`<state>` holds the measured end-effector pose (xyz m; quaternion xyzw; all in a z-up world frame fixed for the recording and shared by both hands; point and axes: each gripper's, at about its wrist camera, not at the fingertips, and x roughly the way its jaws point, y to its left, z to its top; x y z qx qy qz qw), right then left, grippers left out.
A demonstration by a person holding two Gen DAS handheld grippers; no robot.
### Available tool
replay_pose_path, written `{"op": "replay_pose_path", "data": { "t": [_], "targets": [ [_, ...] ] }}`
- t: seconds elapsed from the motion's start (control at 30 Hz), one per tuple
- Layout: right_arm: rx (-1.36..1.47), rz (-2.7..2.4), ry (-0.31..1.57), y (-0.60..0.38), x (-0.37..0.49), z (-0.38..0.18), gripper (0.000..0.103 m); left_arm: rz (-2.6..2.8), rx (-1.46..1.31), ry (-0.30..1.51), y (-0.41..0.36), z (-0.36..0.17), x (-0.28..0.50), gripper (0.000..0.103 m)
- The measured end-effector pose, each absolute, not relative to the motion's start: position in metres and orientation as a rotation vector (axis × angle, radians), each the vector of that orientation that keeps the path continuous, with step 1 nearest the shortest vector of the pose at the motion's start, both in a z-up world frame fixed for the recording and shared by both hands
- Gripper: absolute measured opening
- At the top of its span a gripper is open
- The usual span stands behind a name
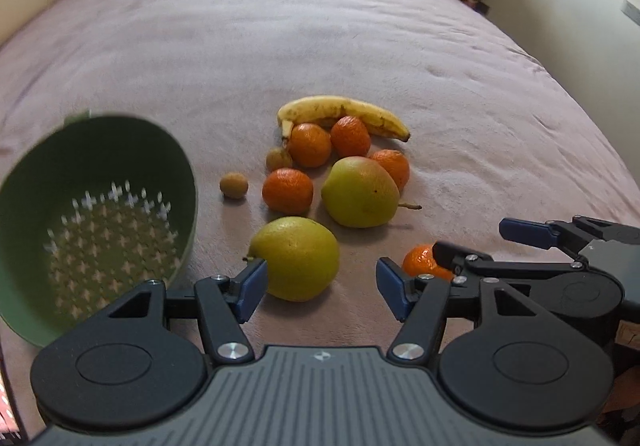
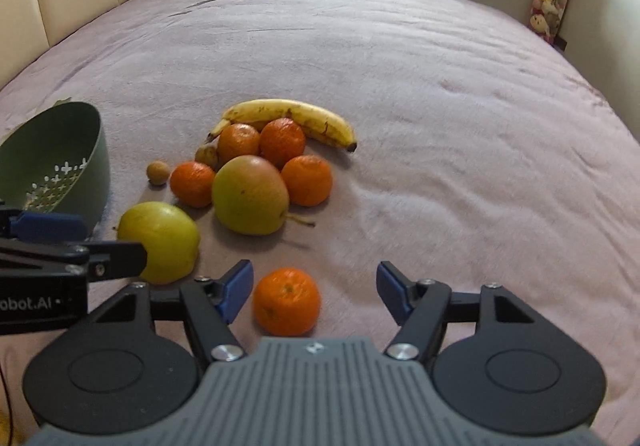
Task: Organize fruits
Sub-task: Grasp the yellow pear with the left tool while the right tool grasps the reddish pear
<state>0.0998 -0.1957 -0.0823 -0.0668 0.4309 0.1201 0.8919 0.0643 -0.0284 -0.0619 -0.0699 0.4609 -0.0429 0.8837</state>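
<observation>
Pinkish-mauve fleece covers the bed (image 2: 420, 86), and the fruit lies in a loose cluster at the middle of both frames. A spotted yellow banana (image 2: 292, 118) curves along the far side of the pile, with four tangerines (image 2: 282, 142) packed just beside and below it around a large green-and-red pear (image 2: 250, 194) whose stem points to the right. Two small brown fruits (image 2: 157, 173), possibly longans though they are too blurred to be sure, sit at the left edge of the pile.

A yellow-green apple (image 1: 300, 258) lies apart, lower left of the pear. In the left wrist view the left gripper (image 1: 318, 286) stands with its jaws spread; the left blue pad (image 1: 250, 290) is just beside the apple's left flank, perhaps touching it, while the right pad stands clear of it, so nothing is pinched. At the left of that frame a green perforated colander (image 1: 24, 286) rests tilted on the fleece, its holed bottom facing the camera.

A lone tangerine (image 2: 287, 302) lies nearest the camera in the right wrist view, in the lower centre. The right gripper (image 2: 314, 290) has its jaws apart with this tangerine between them, closer to the left pad; neither pad presses on it.
</observation>
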Motion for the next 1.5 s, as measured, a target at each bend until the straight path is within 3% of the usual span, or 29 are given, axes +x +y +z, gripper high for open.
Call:
{"op": "replay_pose_path", "data": {
  "t": [0.4, 0.53, 1.27, 1.5],
  "targets": [
    [-0.224, 0.413, 0.854, -0.176, 0.137, -0.088, 0.058, 0.055, -0.519, 1.058, -0.002, -0.092, 0.074, 0.073],
    [-0.207, 0.476, 0.867, -0.175, 0.15, -0.093, 0.058, 0.069, -0.613, 1.031, 0.006, -0.093, 0.075, 0.079],
    [-0.36, 0.545, 0.861, -0.125, 0.171, -0.122, 0.063, 0.166, -0.739, 1.074, 0.034, -0.105, 0.076, 0.079],
    [-0.321, 0.535, 0.873, -0.129, 0.173, -0.119, 0.059, 0.154, -0.775, 1.086, 0.033, -0.111, 0.081, 0.079]
  ]
}}
